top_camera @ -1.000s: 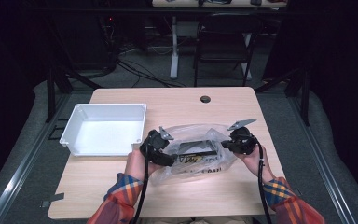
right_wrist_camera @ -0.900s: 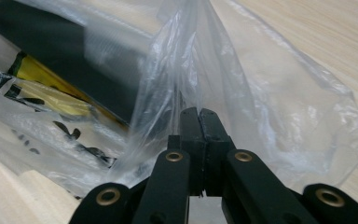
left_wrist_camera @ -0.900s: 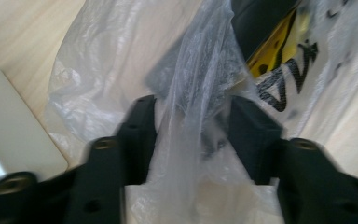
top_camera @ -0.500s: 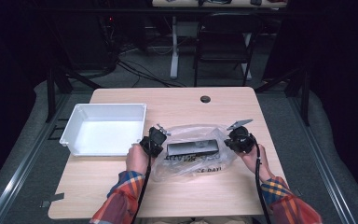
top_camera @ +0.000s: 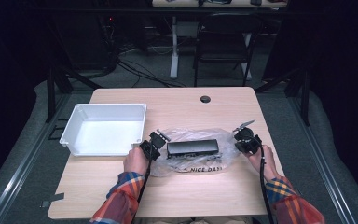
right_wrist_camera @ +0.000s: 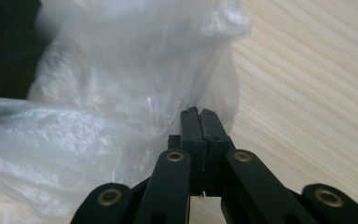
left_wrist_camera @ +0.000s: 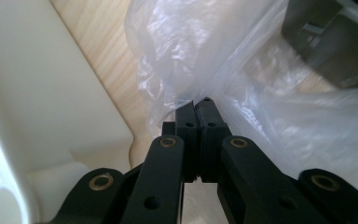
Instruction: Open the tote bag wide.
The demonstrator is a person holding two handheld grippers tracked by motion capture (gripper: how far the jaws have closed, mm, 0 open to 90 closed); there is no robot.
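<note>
Clear plastic bag (top_camera: pixel 191 151) with black box (top_camera: pixel 192 148) inside at bench (top_camera: pixel 177 196) centre, left gripper (top_camera: pixel 153 144) jaws just closed pinching its left edge, right gripper (top_camera: pixel 243 139) jaws clamped on its right edge, white tray (top_camera: pixel 103 112) at left.

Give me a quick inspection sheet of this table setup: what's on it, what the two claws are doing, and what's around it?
Surface: light wooden table, with a small black round cap near its far edge.
Job's things: clear plastic bag lying flat, printed lettering along its near edge; a black rectangular device inside it.
Clutter: empty white plastic tray left of the bag.
Grippers: left claw shut on the bag's left edge; its jaws have just been closing. Right claw shut on the bag's right edge.
Cables: black cable trails from the right claw along the forearm.
Surroundings: dark room, folding chair behind the table, loose cables on the floor.
</note>
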